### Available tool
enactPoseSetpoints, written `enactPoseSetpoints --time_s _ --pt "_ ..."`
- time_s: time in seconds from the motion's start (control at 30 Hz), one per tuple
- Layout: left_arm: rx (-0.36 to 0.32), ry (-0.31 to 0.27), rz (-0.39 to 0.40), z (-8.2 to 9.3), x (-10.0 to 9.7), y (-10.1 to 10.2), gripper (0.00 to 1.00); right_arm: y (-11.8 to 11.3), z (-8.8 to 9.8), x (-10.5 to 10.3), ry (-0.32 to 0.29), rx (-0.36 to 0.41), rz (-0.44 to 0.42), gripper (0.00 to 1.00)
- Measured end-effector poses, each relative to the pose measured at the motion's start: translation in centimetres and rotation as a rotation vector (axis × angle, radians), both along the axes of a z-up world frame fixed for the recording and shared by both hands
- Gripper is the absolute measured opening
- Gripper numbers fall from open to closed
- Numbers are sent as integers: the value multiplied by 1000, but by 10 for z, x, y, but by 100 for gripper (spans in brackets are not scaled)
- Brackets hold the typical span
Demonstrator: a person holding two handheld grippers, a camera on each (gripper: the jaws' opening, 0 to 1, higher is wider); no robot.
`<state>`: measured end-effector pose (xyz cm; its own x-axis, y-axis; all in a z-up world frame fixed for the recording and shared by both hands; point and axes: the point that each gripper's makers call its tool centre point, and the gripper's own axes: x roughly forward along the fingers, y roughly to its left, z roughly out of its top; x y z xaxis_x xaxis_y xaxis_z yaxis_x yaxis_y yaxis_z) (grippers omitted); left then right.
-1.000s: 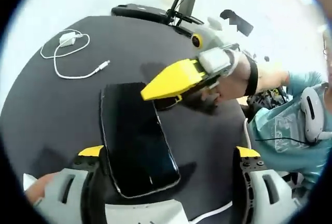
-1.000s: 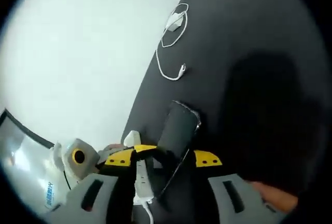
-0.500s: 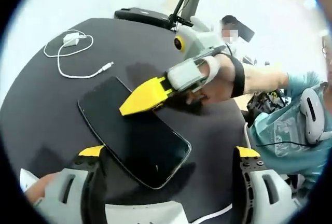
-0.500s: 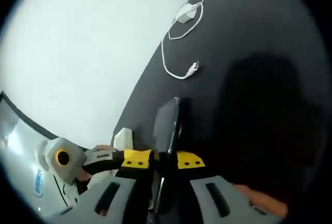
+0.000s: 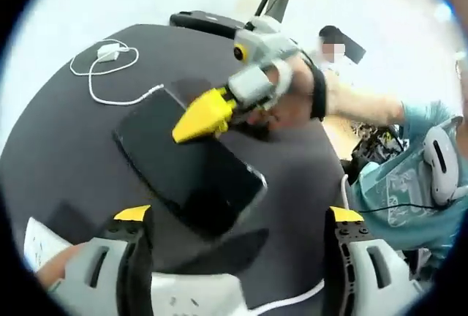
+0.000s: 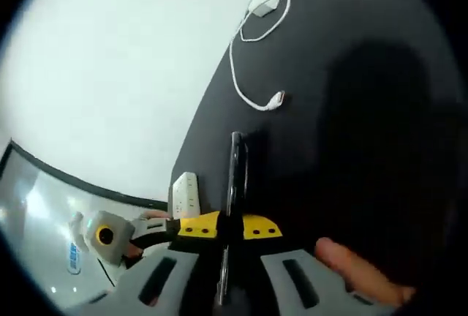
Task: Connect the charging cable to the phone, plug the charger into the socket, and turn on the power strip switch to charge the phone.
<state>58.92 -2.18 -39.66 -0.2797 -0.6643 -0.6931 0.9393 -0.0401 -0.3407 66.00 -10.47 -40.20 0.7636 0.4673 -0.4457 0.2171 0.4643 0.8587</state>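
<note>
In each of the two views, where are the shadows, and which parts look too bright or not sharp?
Left gripper view: the phone throws a dark shadow onto the black table; the background behind is overexposed, and the right gripper looks slightly blurred. Right gripper view: a big soft shadow darkens the table; the white floor is washed out.

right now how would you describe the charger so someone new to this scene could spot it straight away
Start at the round black table and go to its far edge, past the flat black phone clamped in the right gripper. There lies a small white charger block with its thin white cable looped around it. It is the one white item on that side, lying loose, its plug end near the phone.
</note>
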Motion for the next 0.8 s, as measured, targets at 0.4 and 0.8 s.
enactPoseSetpoints --time_s 0.4,0.8 --pt "-69 -62 14 27 -31 -6 91 -97 15 -29 -22 66 -119 5" --pt "-140 -20 8 39 -60 -33 88 -190 23 -49 -83 191 -418 5"
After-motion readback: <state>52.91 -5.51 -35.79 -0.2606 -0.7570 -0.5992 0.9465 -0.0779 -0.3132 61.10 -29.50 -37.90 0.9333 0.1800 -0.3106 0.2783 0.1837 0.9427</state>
